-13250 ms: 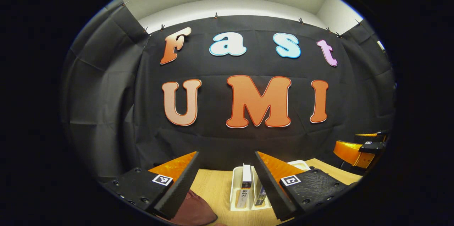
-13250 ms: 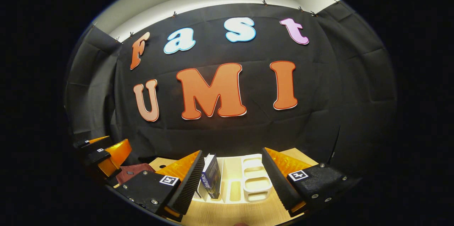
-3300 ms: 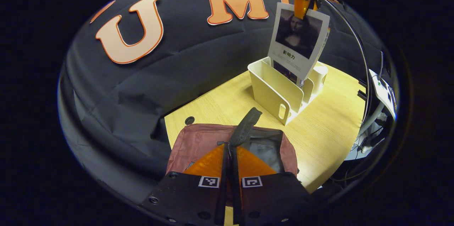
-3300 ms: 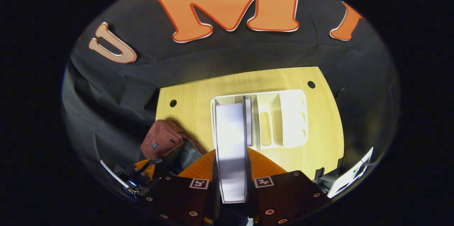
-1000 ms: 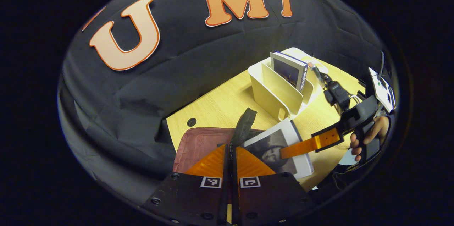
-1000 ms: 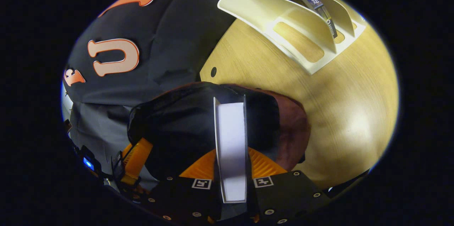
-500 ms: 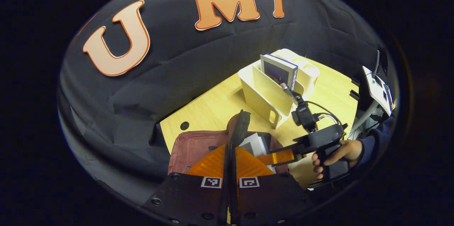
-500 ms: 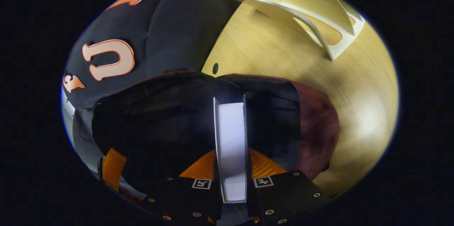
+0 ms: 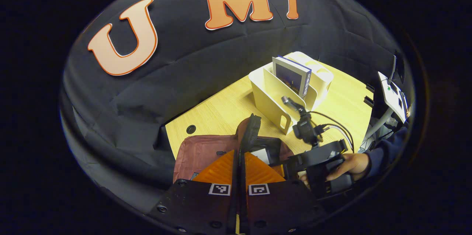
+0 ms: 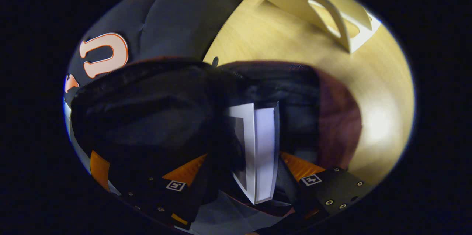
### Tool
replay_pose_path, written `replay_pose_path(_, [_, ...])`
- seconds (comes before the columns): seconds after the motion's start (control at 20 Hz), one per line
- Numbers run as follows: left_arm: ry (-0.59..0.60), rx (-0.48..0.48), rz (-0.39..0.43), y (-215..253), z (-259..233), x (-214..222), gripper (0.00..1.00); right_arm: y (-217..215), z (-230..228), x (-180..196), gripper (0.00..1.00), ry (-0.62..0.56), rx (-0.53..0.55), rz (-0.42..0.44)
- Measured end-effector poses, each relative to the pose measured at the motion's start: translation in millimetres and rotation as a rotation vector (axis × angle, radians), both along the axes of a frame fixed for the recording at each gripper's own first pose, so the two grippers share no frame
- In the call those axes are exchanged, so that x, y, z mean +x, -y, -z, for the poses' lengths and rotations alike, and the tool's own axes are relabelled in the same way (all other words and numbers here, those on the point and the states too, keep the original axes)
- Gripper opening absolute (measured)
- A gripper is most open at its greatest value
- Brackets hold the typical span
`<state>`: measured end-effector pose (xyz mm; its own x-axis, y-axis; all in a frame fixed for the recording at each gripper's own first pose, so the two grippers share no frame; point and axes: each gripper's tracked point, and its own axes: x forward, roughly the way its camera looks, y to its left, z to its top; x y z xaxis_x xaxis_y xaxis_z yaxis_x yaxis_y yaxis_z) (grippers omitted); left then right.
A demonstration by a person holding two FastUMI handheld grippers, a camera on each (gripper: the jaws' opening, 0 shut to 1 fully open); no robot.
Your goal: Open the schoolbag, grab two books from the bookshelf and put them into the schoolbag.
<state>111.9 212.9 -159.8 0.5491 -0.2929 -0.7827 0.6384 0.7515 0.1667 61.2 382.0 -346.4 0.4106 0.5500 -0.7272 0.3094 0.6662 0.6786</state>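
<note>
The maroon schoolbag (image 9: 206,150) lies on the table with its mouth held up. My left gripper (image 9: 239,152) is shut on the bag's black strap (image 9: 250,130). In the right gripper view, my right gripper (image 10: 243,155) is open inside the bag's dark lining (image 10: 158,117). A white book (image 10: 258,150) stands loose between its spread fingers, and a corner of that book (image 9: 262,154) peeks from the bag's mouth. In the left gripper view, a hand (image 9: 350,163) holds the right gripper at the bag's mouth. A dark-covered book (image 9: 291,76) stands in the cream bookshelf (image 9: 271,98).
The bookshelf (image 10: 332,13) stands on the wooden table (image 10: 280,47) just beyond the bag, which lies near the table's left corner by a cable hole (image 9: 190,129). A cable (image 9: 332,120) trails from the right gripper. A white device (image 9: 391,91) stands off the table's right edge.
My right gripper has opened and let go of the white book, which now leans loose inside the bag. It has sunk deeper into the bag. My left gripper keeps hold of the strap.
</note>
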Motion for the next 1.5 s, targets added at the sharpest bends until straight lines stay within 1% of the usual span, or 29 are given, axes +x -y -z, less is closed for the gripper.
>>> replay_pose_path(0.15, [0.004, -0.005, 0.004, 2, 3, 1, 0.04, 35, -6, 8, 0.97, 0.04, -0.077, 0.009])
replay_pose_path(0.3, [0.003, -0.008, 0.011, 4, 7, -1, 0.04, 68, -20, 1, 0.97, 0.067, -0.158, -0.012])
replay_pose_path(0.55, [0.003, -0.011, 0.012, 8, 12, -1, 0.04, 116, -36, -14, 0.97, 0.089, -0.316, -0.095])
replay_pose_path(0.75, [0.003, -0.017, 0.004, 7, 17, -1, 0.04, 158, -61, -20, 0.97, 0.098, -0.435, -0.148])
replay_pose_path(1.05, [0.004, -0.025, 0.002, 10, 25, -4, 0.04, 200, -97, -32, 0.98, 0.084, -0.558, -0.222])
replay_pose_path(1.25, [0.002, -0.033, -0.007, 10, 28, -6, 0.04, 235, -129, -23, 0.97, 0.095, -0.663, -0.257])
replay_pose_path(1.4, [0.002, -0.037, -0.019, 8, 30, -6, 0.04, 249, -153, -14, 0.98, 0.106, -0.719, -0.289])
replay_pose_path(1.5, [0.004, -0.04, -0.026, 7, 32, -7, 0.04, 255, -167, -9, 0.98, 0.104, -0.753, -0.324])
